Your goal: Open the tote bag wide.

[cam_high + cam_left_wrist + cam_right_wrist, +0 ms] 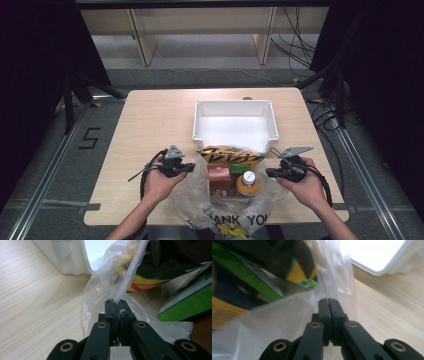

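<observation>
On bench (150, 115), before white bin (235, 107): left tool (116, 302) clamped on plastic bag (200, 200) edge; right tool (328, 300) likewise clamped on bag film.

we see a light wooden table (150, 130) standing on a grey carpeted floor (45, 165), with a black number five (89, 138) marked to the left. metal rails (370, 185) run along both sides. black curtains (35, 45) hang at left and right. beyond stands pale wooden furniture (145, 45), with cables (295, 47) trailing across the floor.
</observation>
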`<state>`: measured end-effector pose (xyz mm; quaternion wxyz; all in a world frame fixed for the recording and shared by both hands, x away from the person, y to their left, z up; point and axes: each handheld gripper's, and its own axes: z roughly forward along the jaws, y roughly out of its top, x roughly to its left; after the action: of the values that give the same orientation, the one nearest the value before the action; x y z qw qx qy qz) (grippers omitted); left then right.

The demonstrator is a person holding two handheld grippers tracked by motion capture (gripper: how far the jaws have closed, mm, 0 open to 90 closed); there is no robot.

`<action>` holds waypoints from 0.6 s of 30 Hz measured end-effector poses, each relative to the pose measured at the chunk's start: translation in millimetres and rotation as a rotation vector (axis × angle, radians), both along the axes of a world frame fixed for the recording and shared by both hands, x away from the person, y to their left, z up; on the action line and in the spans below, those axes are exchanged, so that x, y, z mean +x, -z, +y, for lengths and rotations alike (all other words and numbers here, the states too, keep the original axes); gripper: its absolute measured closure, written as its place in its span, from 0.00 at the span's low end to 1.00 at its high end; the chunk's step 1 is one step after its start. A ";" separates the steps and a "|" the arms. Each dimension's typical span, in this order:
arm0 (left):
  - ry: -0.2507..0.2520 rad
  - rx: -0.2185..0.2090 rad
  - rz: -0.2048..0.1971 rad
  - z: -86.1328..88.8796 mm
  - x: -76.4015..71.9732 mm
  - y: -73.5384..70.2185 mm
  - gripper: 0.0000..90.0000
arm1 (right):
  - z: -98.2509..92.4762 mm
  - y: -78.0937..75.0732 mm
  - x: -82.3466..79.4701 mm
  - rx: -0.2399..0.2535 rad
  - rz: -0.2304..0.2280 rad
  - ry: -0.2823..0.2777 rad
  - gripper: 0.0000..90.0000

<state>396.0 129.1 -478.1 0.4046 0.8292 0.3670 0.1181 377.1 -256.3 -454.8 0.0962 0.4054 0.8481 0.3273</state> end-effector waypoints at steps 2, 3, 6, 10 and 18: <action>-0.013 -0.002 0.003 -1.8 2.1 1.7 0.97 | 0.8 3.7 0.2 0.004 0.022 0.041 1.00; -0.011 0.001 0.005 -2.1 3.8 2.5 0.97 | -1.8 5.1 2.3 -0.027 0.005 0.016 1.00; -0.014 0.020 0.010 -2.1 8.0 5.1 0.97 | -2.8 7.4 3.5 -0.040 0.015 0.034 1.00; -0.027 0.038 0.034 -2.6 9.6 9.7 0.97 | -2.2 12.2 5.1 -0.048 -0.013 0.049 1.00; -0.039 0.066 0.037 -3.6 11.0 16.1 0.96 | -3.2 12.1 5.9 -0.072 0.027 0.052 1.00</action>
<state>407.0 125.5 -494.2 0.3679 0.8368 0.3866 0.1226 383.0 -259.5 -466.9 0.1075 0.4278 0.8499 0.2884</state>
